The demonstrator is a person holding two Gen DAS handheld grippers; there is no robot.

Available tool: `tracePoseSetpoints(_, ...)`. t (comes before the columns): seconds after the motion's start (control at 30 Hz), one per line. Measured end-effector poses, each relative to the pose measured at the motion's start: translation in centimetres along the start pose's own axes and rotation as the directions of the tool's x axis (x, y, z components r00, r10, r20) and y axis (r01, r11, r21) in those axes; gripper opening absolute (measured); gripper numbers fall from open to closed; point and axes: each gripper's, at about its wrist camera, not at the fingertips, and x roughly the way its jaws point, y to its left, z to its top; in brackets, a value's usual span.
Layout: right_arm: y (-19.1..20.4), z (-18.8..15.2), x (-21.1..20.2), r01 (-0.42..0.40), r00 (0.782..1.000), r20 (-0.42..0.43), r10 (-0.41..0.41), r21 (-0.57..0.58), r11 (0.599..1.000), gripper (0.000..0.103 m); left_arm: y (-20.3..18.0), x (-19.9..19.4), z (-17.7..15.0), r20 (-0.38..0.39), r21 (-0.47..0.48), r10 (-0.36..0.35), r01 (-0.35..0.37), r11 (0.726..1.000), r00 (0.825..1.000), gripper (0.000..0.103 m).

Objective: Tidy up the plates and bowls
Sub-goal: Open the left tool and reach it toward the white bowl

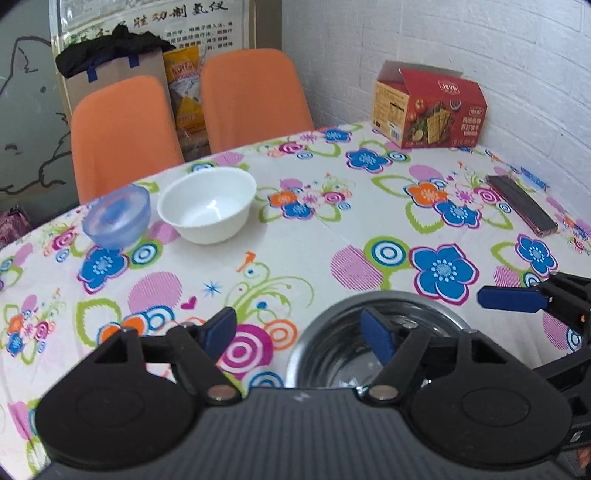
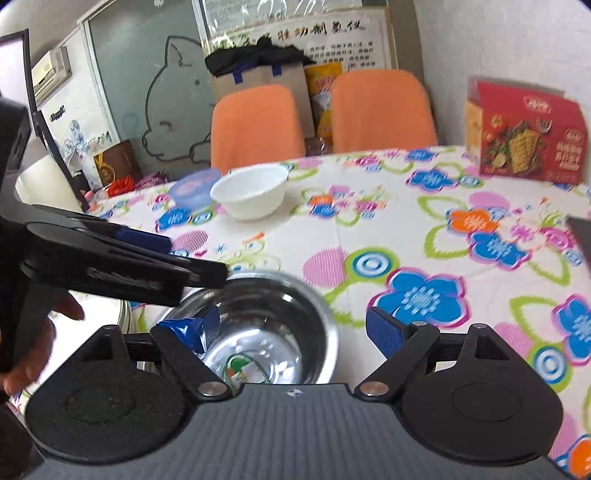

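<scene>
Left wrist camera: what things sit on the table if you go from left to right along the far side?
Blue translucent bowl → white bowl → red cracker box → dark phone.

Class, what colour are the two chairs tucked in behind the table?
The chairs are orange, clearest in the left wrist view.

Chinese characters, perhaps "肚功制氢仪", on wall poster; cracker box print illegible.
</scene>
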Motion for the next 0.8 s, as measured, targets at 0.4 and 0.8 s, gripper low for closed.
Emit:
tracePoseSetpoints(0.4,-0.3,4.4,3.0,-0.018,1.0,-0.013,0.016,-0.139,0.99,0.074,9.2,-0.7,-0.3,-0.046,-0.119,0.12,-0.125,0.985,0.992,0.077)
tracePoseSetpoints(0.8,1.6,9.6,10.7,-0.073,0.994,-0.103,0.045,-0.287,0.955,0.074,12.8,4.5,6.9,-0.019,-0.102,0.132,-0.133,0.986,0.991,0.077)
